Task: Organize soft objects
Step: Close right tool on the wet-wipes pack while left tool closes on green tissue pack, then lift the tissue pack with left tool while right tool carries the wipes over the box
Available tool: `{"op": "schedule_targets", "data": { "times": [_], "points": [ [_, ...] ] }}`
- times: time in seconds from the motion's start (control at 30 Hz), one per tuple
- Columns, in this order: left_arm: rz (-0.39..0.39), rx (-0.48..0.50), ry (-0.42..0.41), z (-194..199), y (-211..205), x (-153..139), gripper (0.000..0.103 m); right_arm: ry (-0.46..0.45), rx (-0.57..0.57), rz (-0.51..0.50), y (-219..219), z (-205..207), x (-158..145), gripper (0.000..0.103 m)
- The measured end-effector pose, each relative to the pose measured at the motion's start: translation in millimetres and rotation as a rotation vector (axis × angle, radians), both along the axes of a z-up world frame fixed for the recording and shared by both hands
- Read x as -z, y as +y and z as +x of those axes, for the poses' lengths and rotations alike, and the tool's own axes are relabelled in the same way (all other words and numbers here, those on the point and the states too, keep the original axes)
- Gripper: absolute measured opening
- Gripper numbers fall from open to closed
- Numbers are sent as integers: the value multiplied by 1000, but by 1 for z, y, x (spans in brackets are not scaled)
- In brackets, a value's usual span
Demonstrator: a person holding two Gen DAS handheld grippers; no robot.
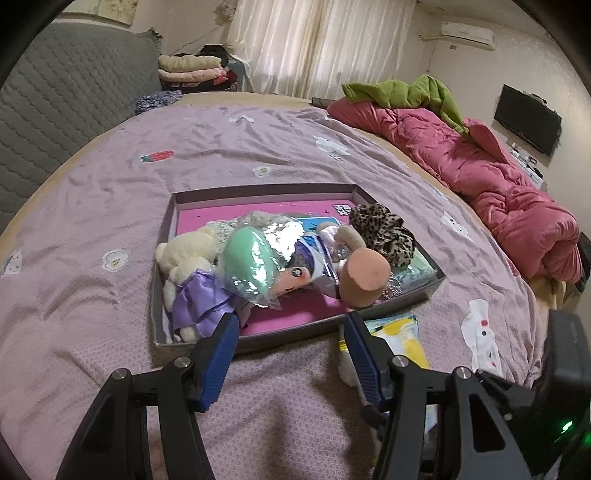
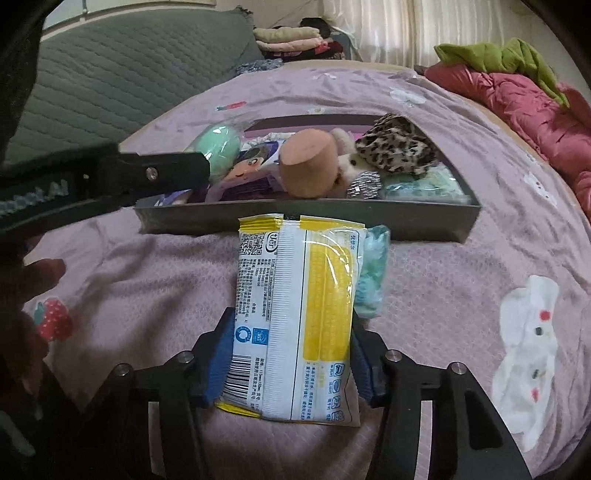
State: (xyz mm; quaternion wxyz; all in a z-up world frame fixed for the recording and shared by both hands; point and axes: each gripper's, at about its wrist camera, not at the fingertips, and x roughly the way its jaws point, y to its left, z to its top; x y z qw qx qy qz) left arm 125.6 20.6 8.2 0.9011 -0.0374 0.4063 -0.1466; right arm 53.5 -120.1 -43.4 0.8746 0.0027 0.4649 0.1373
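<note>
Bed with lilac sheet (image 1: 258, 140), shallow box (image 1: 162, 295) of soft toys, yellow-white packet (image 2: 295, 314), pink quilt (image 1: 480, 173)

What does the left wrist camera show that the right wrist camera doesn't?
Only the left wrist view shows the cream plush in a purple dress at the box's left end, plus the wall TV and the air conditioner.

Only the right wrist view shows the right gripper closed on the yellow packet's sides, and a teal bundle beside it.

Both show the box, its leopard fabric and the left gripper, which is open.
</note>
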Motion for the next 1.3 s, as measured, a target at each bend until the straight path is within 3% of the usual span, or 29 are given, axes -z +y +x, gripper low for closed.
{"op": "schedule_targets", "data": {
  "times": [0.1, 0.23, 0.4, 0.47, 0.53, 0.63, 0.7, 0.83, 0.97, 1.07, 1.3],
  "points": [
    [26, 47, -8, -1, -9, 1, 59, -17, 19, 0, -17, -5, -11, 56],
    [136, 142, -60, -8, -31, 2, 59, -17, 77, 13, -44, -9, -18, 56],
    [335, 343, -159, -25, -75, 11, 59, -27, 174, 30, -82, -6, -26, 56],
    [380, 357, -175, -29, -86, 17, 59, -31, 205, 39, -95, -6, -29, 56],
    [328, 347, -114, -26, -86, 22, 59, -34, 239, 59, -107, -4, -32, 56],
    [138, 322, 45, -17, -80, 28, 59, -33, 281, 100, -122, -1, -35, 56],
    [60, 277, 96, -10, -74, 29, 59, -29, 302, 127, -130, 2, -36, 56],
    [82, 283, 55, -6, -69, 22, 59, -26, 320, 175, -140, 5, -39, 56],
    [-5, 171, 208, 7, -55, 27, 59, -38, 328, 200, -144, 6, -44, 56],
    [-15, 116, 234, 4, -58, 31, 59, -43, 334, 219, -147, 8, -45, 56],
    [-156, 26, 331, 15, -56, 47, 60, -61, 321, 261, -151, 9, -54, 56]
  ]
}}
